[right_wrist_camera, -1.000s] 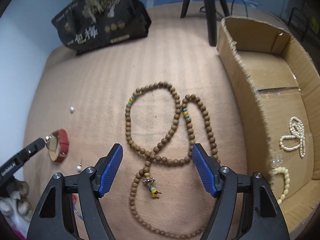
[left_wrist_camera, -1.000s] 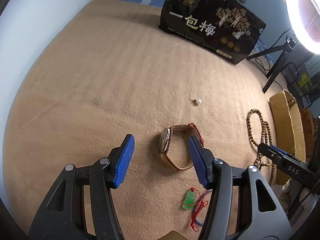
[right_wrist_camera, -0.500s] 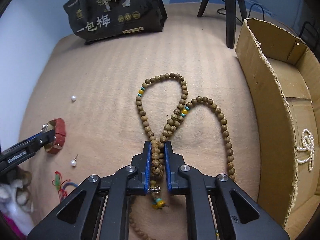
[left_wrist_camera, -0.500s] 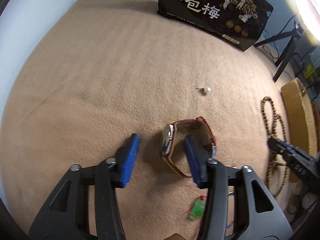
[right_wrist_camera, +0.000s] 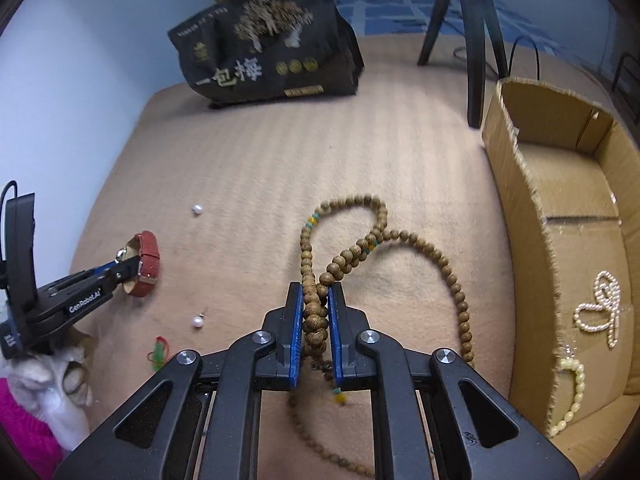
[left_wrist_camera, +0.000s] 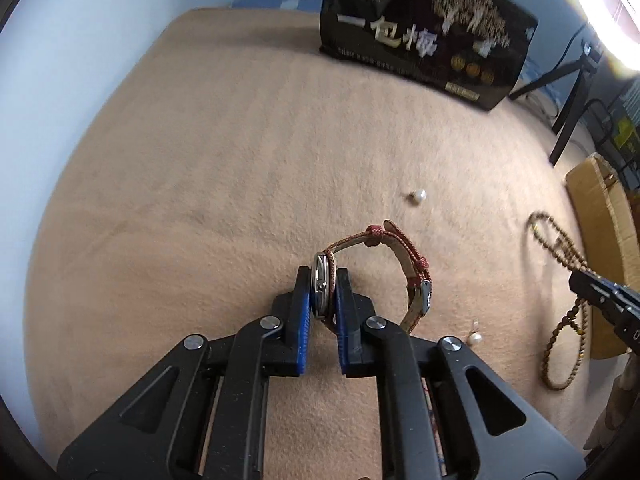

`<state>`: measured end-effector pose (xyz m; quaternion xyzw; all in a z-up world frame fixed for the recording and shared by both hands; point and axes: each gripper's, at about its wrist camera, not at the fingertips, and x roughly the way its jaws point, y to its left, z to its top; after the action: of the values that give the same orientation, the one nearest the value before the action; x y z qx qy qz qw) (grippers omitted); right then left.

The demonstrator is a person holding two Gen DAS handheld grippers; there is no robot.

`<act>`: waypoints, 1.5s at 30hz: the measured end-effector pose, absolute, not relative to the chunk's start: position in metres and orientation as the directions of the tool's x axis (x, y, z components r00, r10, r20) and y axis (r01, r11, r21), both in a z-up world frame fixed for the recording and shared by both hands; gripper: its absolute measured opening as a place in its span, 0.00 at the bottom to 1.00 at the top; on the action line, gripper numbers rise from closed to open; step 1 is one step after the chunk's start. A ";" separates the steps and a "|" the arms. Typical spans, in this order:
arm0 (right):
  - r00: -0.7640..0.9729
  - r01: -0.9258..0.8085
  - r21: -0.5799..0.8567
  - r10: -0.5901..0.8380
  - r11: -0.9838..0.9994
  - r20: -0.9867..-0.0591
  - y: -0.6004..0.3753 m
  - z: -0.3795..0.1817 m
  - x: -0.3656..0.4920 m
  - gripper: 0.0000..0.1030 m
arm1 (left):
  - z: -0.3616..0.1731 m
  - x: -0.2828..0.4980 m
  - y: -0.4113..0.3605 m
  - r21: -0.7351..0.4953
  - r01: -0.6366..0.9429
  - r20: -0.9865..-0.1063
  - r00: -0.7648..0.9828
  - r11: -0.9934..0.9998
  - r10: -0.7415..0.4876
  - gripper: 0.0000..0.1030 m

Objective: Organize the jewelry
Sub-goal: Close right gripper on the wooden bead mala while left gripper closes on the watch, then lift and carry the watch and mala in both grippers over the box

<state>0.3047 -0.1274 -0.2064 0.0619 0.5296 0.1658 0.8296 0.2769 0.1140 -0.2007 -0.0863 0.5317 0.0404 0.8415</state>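
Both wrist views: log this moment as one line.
left hand-held gripper: shut on watch | right hand-held gripper: shut on wooden bead necklace | cardboard box: holds pearl pieces

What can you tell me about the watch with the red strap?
The watch has a round silvery case and a woven red strap, tan on the inside, with a metal buckle, closed into a loop. It stands on its edge on the tan blanket. The left claw is shut on its case, blue pads pressing both faces. Two pearl earrings lie nearby, not touching it.
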 end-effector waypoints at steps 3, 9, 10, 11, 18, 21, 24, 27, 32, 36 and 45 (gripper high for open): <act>0.410 -0.222 0.287 0.356 0.932 -0.840 -0.130 -0.190 0.297 0.10 | -0.184 0.274 0.114 -0.125 -0.162 -0.883 0.468 0.979 -0.035 0.09; 0.474 -0.247 0.307 0.391 0.919 -0.789 -0.143 -0.154 0.289 0.10 | -0.149 0.267 0.100 -0.152 -0.124 -0.839 0.541 0.980 -0.062 0.09; 0.488 -0.250 0.311 0.396 0.917 -0.777 -0.147 -0.146 0.286 0.10 | -0.144 0.266 0.096 -0.159 -0.115 -0.831 0.552 0.981 -0.070 0.09; 0.500 -0.251 0.314 0.400 0.916 -0.768 -0.149 -0.140 0.286 0.10 | -0.140 0.265 0.090 -0.165 -0.108 -0.825 0.560 0.980 -0.077 0.09; 0.575 -0.247 0.338 0.418 0.908 -0.703 -0.171 -0.102 0.277 0.10 | -0.112 0.264 0.056 -0.197 -0.040 -0.784 0.607 0.980 -0.133 0.09; 0.604 -0.246 0.346 0.422 0.905 -0.676 -0.182 -0.087 0.271 0.10 | -0.104 0.263 0.043 -0.197 -0.012 -0.771 0.619 0.980 -0.148 0.09; 0.633 -0.243 0.355 0.425 0.903 -0.647 -0.193 -0.071 0.265 0.10 | -0.098 0.262 0.031 -0.193 0.011 -0.762 0.628 0.981 -0.157 0.09; 0.665 -0.236 0.357 0.418 0.904 -0.619 -0.204 -0.055 0.259 0.10 | -0.093 0.262 0.020 -0.201 0.030 -0.754 0.633 0.979 -0.174 0.09; 0.711 -0.216 0.372 0.407 0.903 -0.574 -0.228 -0.035 0.251 0.10 | -0.086 0.265 0.002 -0.208 0.061 -0.743 0.640 0.976 -0.198 0.09; 0.746 -0.193 0.354 0.371 0.915 -0.554 -0.247 -0.023 0.244 0.10 | -0.080 0.268 -0.016 -0.217 0.091 -0.732 0.644 0.972 -0.223 0.09; 0.774 -0.119 0.337 0.300 0.934 -0.558 -0.295 -0.023 0.236 0.10 | -0.075 0.274 -0.066 -0.213 0.169 -0.718 0.641 0.962 -0.271 0.09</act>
<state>0.2362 -0.2955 -0.0233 0.1428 0.3167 0.1124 0.9309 0.2737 -0.0664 -0.0747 -0.0632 0.4059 -0.1217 0.9036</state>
